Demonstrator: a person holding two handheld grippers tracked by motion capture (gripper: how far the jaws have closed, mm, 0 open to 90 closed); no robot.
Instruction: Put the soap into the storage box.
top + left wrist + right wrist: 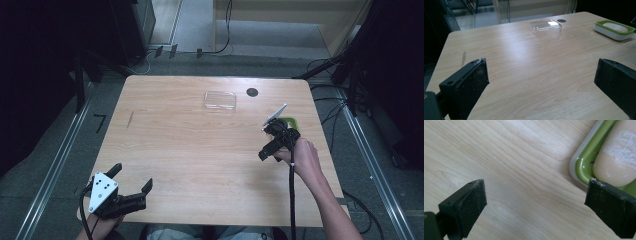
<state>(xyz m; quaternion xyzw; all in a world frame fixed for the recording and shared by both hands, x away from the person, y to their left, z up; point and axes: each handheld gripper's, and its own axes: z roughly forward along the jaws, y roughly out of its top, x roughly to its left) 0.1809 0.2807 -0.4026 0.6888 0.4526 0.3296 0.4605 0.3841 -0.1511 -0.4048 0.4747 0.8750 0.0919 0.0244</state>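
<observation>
A: While the soap point(617, 157) sits in its green dish point(584, 165), beside the right gripper point(535, 202)'s far jaw, both jaws stand spread, empty.

B: And the left gripper point(541, 82)?

A: Spread too, holding nothing, well short of the clear lid point(545, 27). The risk is probably the right jaw catching the dish rim and shoving it along the table point(511, 157).

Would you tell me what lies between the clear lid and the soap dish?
Bare tabletop, in the left gripper view: nothing lies between the clear lid and the soap dish.
</observation>
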